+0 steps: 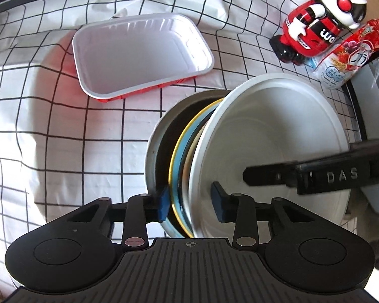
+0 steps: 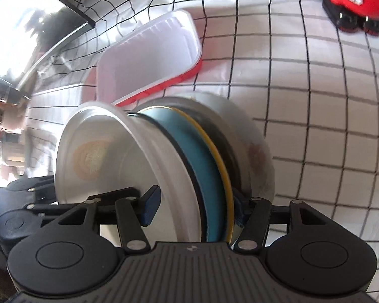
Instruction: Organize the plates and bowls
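Stack of round dishes on edge over grid-check cloth on desk: matte white bowl (image 1: 270,146), blue plate w/ yellow rim (image 1: 175,156), dark-lined pale bowl (image 1: 155,141). Left tool (image 1: 192,202) pinches stack rims; right tool (image 2: 194,207) pinches opposite side. Rect. white tray, red outside (image 1: 141,50). Glossy robot toy (image 1: 318,22); snack pkt (image 1: 351,55). Arm marked "DAS".

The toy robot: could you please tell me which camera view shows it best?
The left wrist view: there the toy robot shows nearly whole, red and white, beside a snack packet. The right wrist view catches only its red body and black feet, cut off at the top edge and blurred.
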A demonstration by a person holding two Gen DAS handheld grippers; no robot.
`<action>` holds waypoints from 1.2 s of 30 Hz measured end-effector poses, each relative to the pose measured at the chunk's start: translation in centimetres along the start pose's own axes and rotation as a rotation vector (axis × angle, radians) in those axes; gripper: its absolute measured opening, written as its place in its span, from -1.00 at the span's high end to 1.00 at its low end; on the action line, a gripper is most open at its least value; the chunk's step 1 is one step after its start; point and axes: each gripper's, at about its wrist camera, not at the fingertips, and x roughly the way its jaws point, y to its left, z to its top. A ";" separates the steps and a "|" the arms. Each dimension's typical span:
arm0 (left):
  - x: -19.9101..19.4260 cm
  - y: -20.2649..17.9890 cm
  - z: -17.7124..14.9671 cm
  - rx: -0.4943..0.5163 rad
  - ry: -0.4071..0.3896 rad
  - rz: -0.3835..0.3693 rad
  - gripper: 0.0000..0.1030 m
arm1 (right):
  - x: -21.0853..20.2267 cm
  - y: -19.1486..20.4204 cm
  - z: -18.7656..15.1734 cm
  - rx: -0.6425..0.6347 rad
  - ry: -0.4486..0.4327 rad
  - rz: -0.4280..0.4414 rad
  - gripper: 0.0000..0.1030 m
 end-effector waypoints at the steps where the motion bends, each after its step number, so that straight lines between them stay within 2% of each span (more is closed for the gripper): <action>1: 0.0 0.2 -0.1 -0.001 -0.006 -0.002 0.40 | -0.1 0.4 0.1 -0.017 -0.004 -0.026 -0.09; 2: 0.0 0.3 -0.1 -0.001 -0.011 -0.005 0.49 | -0.1 0.8 0.2 -0.032 -0.004 -0.052 -0.09; 8: -0.7 1.3 -0.2 -0.026 -0.063 -0.064 0.50 | -1.3 3.5 1.0 -0.117 -0.027 -0.204 -0.11; 10: -1.5 1.5 -0.2 -0.029 -0.100 -0.082 0.50 | -2.4 5.2 1.0 -0.208 -0.086 -0.300 -0.32; 12: -2.5 1.5 -0.3 -0.028 -0.144 -0.091 0.49 | -3.2 6.9 0.9 -0.301 -0.138 -0.398 -0.45; 15: -3.5 1.5 -0.7 -0.020 -0.196 -0.069 0.42 | -3.7 7.9 0.6 -0.354 -0.161 -0.471 -0.47; 18: -4.1 1.8 -1.5 -0.021 -0.238 -0.066 0.25 | -4.3 7.2 -0.1 -0.303 -0.184 -0.460 -0.49; 21: -4.2 2.3 -2.1 -0.043 -0.248 -0.081 0.30 | -4.5 4.9 -0.7 -0.157 -0.208 -0.378 -0.44; 23: -4.1 2.9 -2.1 -0.068 -0.237 -0.111 0.29 | -4.0 3.4 -0.8 -0.063 -0.201 -0.349 -0.03; 24: -4.0 3.2 -2.0 -0.078 -0.228 -0.123 0.29 | -3.5 3.0 -0.8 -0.037 -0.188 -0.333 0.32; 27: -4.0 3.5 -1.9 -0.083 -0.210 -0.139 0.34 | -2.8 3.1 -1.3 0.000 -0.185 -0.300 0.24; 30: -4.2 3.6 -1.7 -0.081 -0.203 -0.152 0.34 | -3.0 3.1 -1.4 -0.006 -0.190 -0.265 0.22; 32: -4.8 4.1 -1.5 -0.091 -0.206 -0.182 0.36 | -3.7 3.6 -1.5 -0.049 -0.204 -0.275 0.22; 33: -5.3 4.6 -1.3 -0.102 -0.209 -0.215 0.36 | -4.4 4.1 -1.6 -0.081 -0.230 -0.289 0.15; 35: -6.8 6.0 -0.8 -0.132 -0.227 -0.289 0.35 | -6.6 5.4 -1.4 -0.144 -0.289 -0.322 -0.17; 36: -7.8 6.9 -0.5 -0.149 -0.253 -0.304 0.35 | -7.6 5.8 -1.0 -0.160 -0.313 -0.325 -0.39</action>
